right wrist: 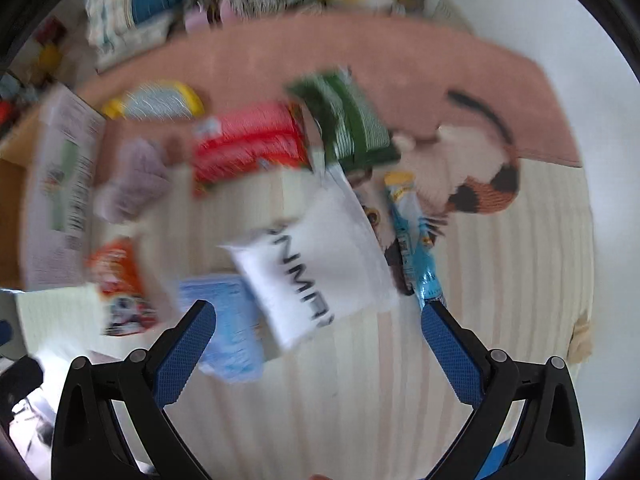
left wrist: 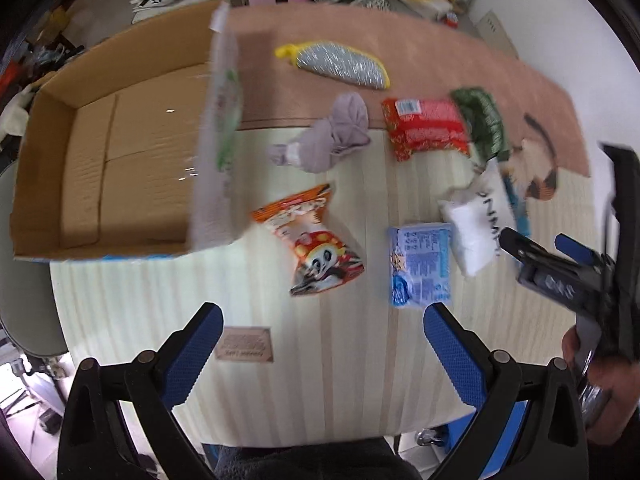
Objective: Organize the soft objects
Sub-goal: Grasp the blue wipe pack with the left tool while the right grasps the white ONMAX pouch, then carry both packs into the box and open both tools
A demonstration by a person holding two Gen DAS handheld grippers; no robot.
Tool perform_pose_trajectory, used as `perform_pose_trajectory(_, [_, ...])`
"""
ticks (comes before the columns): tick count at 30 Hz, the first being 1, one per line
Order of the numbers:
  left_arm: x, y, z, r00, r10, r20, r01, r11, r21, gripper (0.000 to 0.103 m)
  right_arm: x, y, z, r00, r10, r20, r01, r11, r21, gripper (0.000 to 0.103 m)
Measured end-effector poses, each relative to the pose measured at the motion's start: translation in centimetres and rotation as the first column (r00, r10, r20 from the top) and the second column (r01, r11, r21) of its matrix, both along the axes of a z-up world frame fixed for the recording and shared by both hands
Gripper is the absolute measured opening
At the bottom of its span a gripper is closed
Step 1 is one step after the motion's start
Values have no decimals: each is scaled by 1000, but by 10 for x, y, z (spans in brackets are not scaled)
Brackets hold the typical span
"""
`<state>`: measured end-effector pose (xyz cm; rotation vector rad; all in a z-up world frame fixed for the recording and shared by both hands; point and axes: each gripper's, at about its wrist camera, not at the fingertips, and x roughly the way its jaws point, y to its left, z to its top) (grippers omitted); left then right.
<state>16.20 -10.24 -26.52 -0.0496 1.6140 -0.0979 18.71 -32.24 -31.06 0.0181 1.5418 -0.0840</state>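
Note:
Soft things lie on a striped table [left wrist: 340, 380]: a white pouch with black letters [left wrist: 478, 226] [right wrist: 316, 260], a blue packet [left wrist: 422, 264] [right wrist: 228, 320], an orange panda packet [left wrist: 316, 240], a grey cloth bundle [left wrist: 328, 136], a red pack [left wrist: 424, 126], a green pack [left wrist: 482, 122], a silver-yellow scrubber [left wrist: 340, 64] and a calico plush cat [right wrist: 468, 172]. An open cardboard box [left wrist: 108, 152] stands at the left. My left gripper [left wrist: 322, 344] is open and empty above the table front. My right gripper [right wrist: 318, 340] is open, just in front of the white pouch; it also shows in the left wrist view [left wrist: 536, 248].
A pink cloth [left wrist: 400, 48] covers the far half of the table. A box flap with a printed sheet [left wrist: 218, 140] stands up at the box's right side. A small brown tag [left wrist: 244, 344] lies near the front edge. Clutter of fabrics sits beyond the table.

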Motion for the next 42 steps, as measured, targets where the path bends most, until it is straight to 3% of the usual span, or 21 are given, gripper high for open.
perform_pose_trajectory(3, [9, -12, -23, 999, 3, -37, -3, 1000, 21, 103, 19, -28, -37, 977, -181, -113, 194, 974, 115, 103])
perform_pose_trajectory(5, [12, -17, -34, 998, 18, -61, -17, 1000, 18, 103, 29, -39, -54, 951, -273, -148, 289, 952, 97, 103])
perform_pose_trajectory(8, [16, -22, -46, 996, 30, -89, -28, 999, 29, 103, 35, -48, -82, 904, -364, -225, 404, 898, 171, 102])
perform_pose_trajectory(10, [19, -26, -50, 994, 29, -105, -27, 999, 25, 103, 35, -48, -86, 919, -321, -228, 364, 914, 181, 100])
perform_pose_trajectory(14, [24, -33, -55, 993, 24, -116, -23, 1000, 14, 103, 20, -44, -80, 961, -78, -267, 123, 980, 157, 92])
perform_pose_trajectory(16, [27, -39, -60, 991, 23, -129, -23, 1000, 2, 103, 6, -43, -78, 956, 57, -289, -32, 995, 91, 92])
perform_pose_trajectory(18, [27, -49, -71, 986, 13, -165, -17, 1000, -24, 103, -7, -46, -75, 949, 96, -301, -80, 995, 65, 92])
perform_pose_trajectory(20, [26, -62, -83, 979, -14, -203, 4, 999, -47, 103, -16, -57, -66, 961, 61, -271, -38, 996, 86, 92])
perform_pose_trajectory(22, [23, -74, -98, 971, -44, -237, 33, 998, -51, 103, -26, -73, -60, 970, -42, -239, 74, 989, 126, 93])
perform_pose_trajectory(27, [18, -90, -138, 953, -60, -298, 49, 998, -45, 103, -54, -102, -69, 936, -271, -223, 315, 929, 194, 93])
perform_pose_trajectory(29, [17, -92, -148, 950, -60, -306, 53, 998, -33, 93, -58, -107, -77, 910, -338, -240, 388, 899, 204, 93])
perform_pose_trajectory(30, [16, -94, -152, 948, -72, -311, 69, 997, -20, 80, -58, -108, -78, 898, -365, -247, 418, 881, 219, 93])
perform_pose_trajectory(31, [16, -95, -154, 948, -80, -307, 81, 997, -9, 75, -53, -111, -81, 885, -389, -255, 447, 864, 232, 93])
perform_pose_trajectory(34, [15, -98, -147, 958, -112, -262, 126, 991, 37, 53, -41, -112, -90, 863, -427, -269, 485, 849, 210, 93])
perform_pose_trajectory(36, [14, -93, -143, 960, -107, -258, 119, 992, 33, 46, -42, -110, -100, 858, -430, -279, 487, 854, 181, 93])
perform_pose_trajectory(38, [15, -86, -135, 965, -107, -238, 120, 992, 39, 42, -39, -109, -109, 859, -423, -287, 481, 859, 175, 84])
perform_pose_trajectory(42, [15, -74, -106, 974, -113, -197, 119, 993, 19, 39, -47, -98, -94, 880, -409, -242, 453, 876, 165, 72])
